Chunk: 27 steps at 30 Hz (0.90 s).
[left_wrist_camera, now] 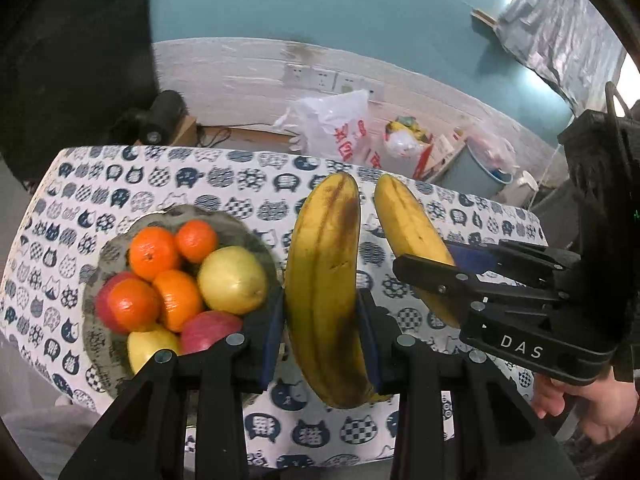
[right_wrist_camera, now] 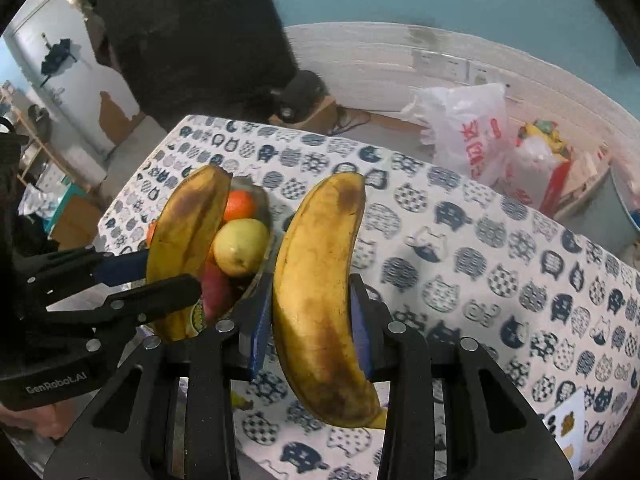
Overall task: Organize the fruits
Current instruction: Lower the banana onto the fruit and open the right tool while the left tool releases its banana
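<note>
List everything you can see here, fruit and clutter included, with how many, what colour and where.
Bananas: 2, yellow with brown patches, one in the left claw, one in the right claw, both lifted above the table.
Oranges: at least 4, orange, in the bowl.
Pears: 2 showing, yellow-green, in the bowl.
Apples: 2 showing, red, in the bowl.
Bowl: 1, grey, on the left part of the table.
Tablecloth: 1, white with dark blue cat faces, covering the table.
Plastic bag: 1, white with red print, on the floor behind the table.
Wall: teal above, white below.
Left claw: 1, black with blue pads, shut on a banana.
Right claw: 1, black with blue pads, shut on a banana.
Hand: 1, holding the right claw's handle.
</note>
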Motion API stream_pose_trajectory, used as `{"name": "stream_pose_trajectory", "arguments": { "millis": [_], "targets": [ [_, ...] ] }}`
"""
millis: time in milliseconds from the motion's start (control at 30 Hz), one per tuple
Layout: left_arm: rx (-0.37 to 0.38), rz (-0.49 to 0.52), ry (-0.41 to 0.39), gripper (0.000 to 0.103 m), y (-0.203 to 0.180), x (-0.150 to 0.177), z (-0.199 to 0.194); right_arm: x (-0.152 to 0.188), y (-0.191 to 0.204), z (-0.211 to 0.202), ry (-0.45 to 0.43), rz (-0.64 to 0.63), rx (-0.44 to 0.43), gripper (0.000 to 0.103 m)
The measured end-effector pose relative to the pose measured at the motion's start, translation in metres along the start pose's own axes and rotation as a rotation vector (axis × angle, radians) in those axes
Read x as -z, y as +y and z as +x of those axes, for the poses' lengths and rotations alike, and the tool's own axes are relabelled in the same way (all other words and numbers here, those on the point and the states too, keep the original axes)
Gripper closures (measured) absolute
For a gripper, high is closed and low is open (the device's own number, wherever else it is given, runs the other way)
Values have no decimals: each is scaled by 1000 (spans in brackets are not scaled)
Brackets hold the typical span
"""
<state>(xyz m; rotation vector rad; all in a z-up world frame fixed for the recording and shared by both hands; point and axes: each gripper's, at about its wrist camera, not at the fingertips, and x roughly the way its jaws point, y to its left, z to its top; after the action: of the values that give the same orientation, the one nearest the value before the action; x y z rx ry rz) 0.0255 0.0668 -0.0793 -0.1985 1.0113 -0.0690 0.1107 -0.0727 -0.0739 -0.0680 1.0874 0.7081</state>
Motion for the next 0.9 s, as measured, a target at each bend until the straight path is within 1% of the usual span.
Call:
{"name": "stream_pose_trajectory", "arguments": {
  "millis": [467,900],
  "targets": [
    [-37,-131,1,67,66,3,-3,-29,54,43,44,-55,-74,68],
    [-61,-237,35,67,115,4,17,-42,80,81,95,-65,-129,68]
  ]
}}
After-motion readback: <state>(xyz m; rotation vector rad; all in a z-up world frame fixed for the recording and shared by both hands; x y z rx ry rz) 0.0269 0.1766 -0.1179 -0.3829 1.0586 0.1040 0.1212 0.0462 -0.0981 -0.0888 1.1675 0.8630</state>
